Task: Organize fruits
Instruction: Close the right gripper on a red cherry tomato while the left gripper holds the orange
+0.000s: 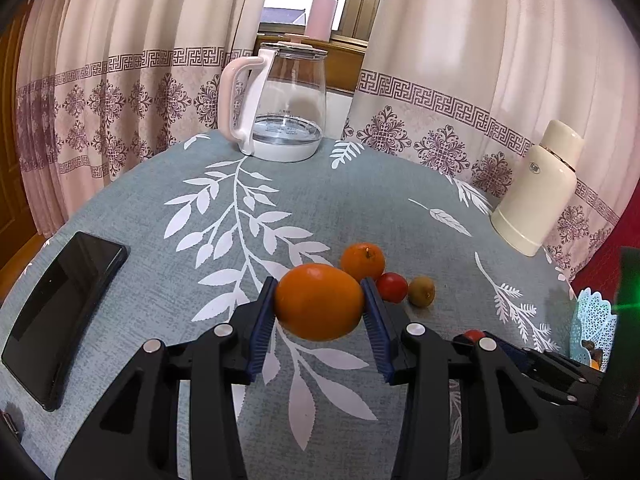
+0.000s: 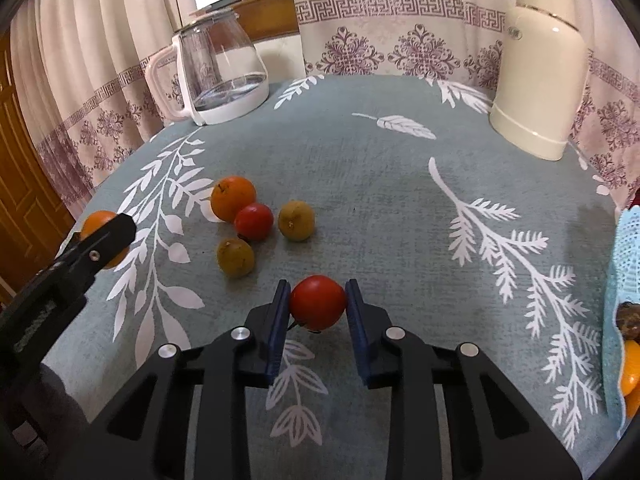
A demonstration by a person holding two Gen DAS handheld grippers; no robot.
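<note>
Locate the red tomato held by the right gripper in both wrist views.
Left wrist: the held tomato only peeks out low on the right, behind the left gripper, which clamps the orange.
Right wrist: bottom centre, the tomato clamped in the right gripper.
Shared landmark: the cream flask, far right on the table in both.

Tablecloth [image 2: 380,200]: matt woven cloth, slightly rough.
Kettle [image 1: 286,104]: clear glossy glass, smooth plastic handle and base.
Flask [image 2: 540,64]: cream, smooth, glossy.
Phone [image 1: 60,312]: glossy black.
Curtains [image 1: 120,80]: soft cloth.
Door [image 2: 24,168]: varnished wood.
Orange [image 1: 318,300]: waxy, finely pitted.
Tomato [image 2: 318,302]: smooth, shiny.
Basket [image 1: 592,328]: perforated plastic.
Gripper bodies: matt black plastic, metal rivets.
</note>
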